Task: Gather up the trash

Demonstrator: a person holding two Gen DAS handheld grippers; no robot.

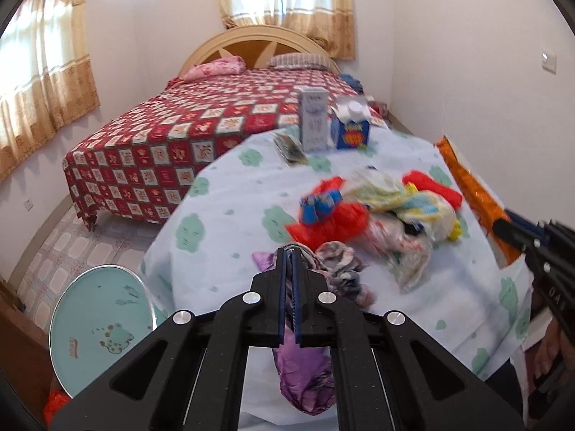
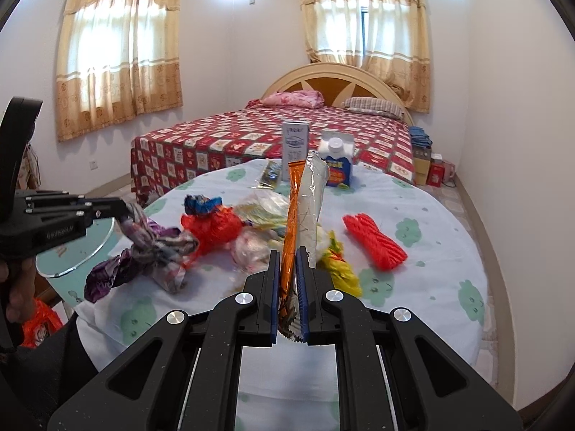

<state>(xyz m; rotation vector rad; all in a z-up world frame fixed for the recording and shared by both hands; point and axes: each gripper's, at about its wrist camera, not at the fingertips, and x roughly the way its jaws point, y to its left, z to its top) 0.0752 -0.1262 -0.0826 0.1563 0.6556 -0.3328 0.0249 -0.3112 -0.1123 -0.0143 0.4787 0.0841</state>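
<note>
Clamped between the blue pads of my right hand-held gripper (image 2: 290,251) is a long orange and silver foil snack wrapper (image 2: 305,194), standing almost upright out of the jaws; I judge I hold it by its crimped end so the rest hangs clear of the pile. My left hand-held gripper (image 1: 290,251) is pressed together on a crumpled purple and grey patterned plastic bag (image 1: 298,380), which droops below the jaws in the left wrist view and trails onto the round tabletop with a pale blue cloth printed with green shapes (image 1: 222,222) in the right wrist view.

So both pieces of trash are already in hand, lifted off or half off the cloth. Left on the tabletop is a heap: a red plastic bag with a blue wrapper on it (image 2: 212,222), clear and yellow crinkled wrappers (image 2: 266,215), and a bright red ribbed bundle (image 2: 373,242) lying apart to the right. Farther back stand a tall grey carton (image 2: 295,149) and a blue carton with a white cap (image 2: 337,168), upright and near each other, with a dark flat packet (image 2: 271,174) beside them.

Left of the tabletop sits a round mint-green lid or stool top (image 1: 100,327); I cannot tell whether it is a bin. I would guess the next call is carrying both pieces to wherever trash goes, minding the limp bag.
</note>
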